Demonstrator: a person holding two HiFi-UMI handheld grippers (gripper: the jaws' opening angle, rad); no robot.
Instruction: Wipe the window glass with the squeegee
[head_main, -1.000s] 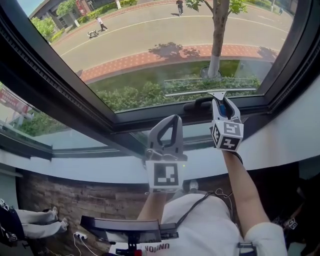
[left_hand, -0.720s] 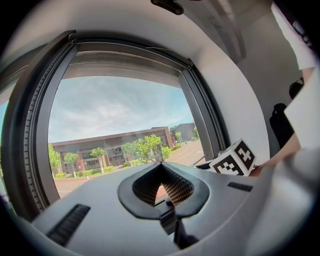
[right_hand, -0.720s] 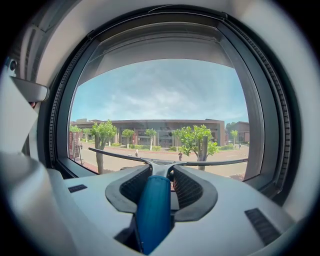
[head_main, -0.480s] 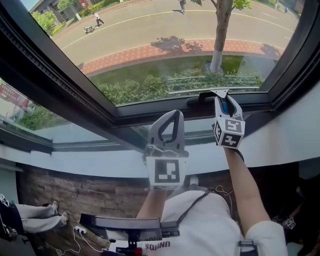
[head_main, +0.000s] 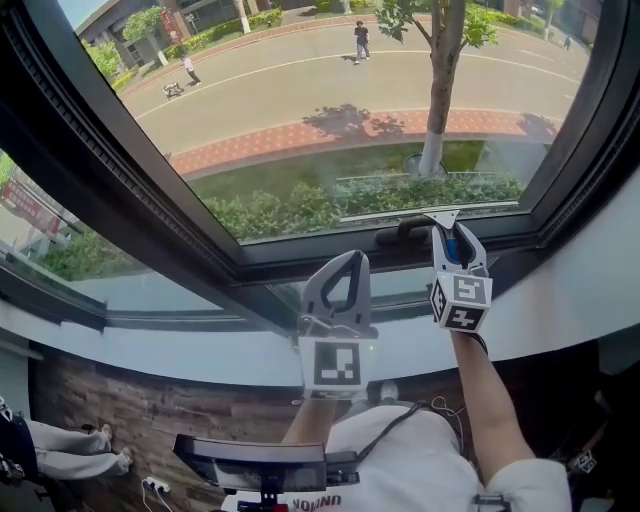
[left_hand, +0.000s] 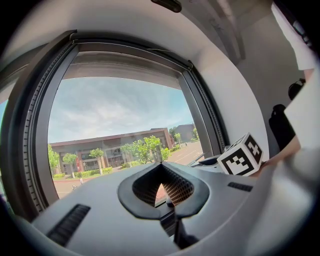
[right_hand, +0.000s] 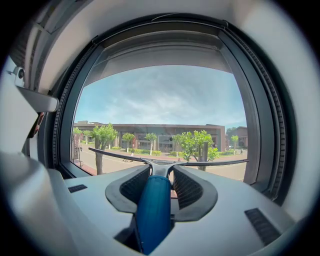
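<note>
Head view: the right gripper (head_main: 447, 232) is up at the bottom edge of the window glass (head_main: 330, 110), with the squeegee (head_main: 440, 215) low on the pane by the frame. The left gripper (head_main: 345, 262) hangs lower, clear of the glass.

Left gripper view: jaws together, nothing between them.

Right gripper view: jaws clamped on the squeegee's blue handle, blade stretched sideways across the glass.

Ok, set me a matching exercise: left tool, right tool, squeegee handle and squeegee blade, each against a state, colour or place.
1. left tool
2. right tool
3. squeegee handle
4. squeegee blade

A. blue
B. low across the window glass
C. shut, nothing in it
D. shut on the handle

Pairs: 1-C, 2-D, 3-A, 4-B
</note>
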